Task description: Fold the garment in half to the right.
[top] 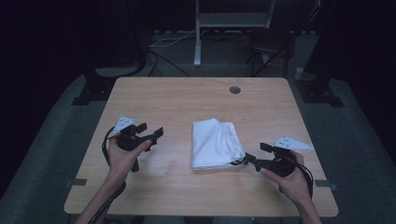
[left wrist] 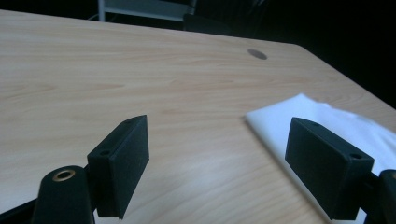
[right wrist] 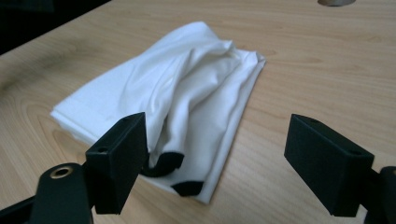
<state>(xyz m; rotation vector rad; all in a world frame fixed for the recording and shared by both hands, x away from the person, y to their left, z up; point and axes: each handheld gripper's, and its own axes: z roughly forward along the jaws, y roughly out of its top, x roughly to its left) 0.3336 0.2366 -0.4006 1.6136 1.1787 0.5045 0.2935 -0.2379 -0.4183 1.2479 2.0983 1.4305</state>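
The left gripper [top: 148,131], at centre-left of the high view, has its jaws spread wide with nothing between them. The right gripper [top: 258,155], at lower right, is also open and empty, just beside the near corner of the folded white cloth [top: 215,144]. The cloth lies mid-frame on the wooden table [top: 187,100].
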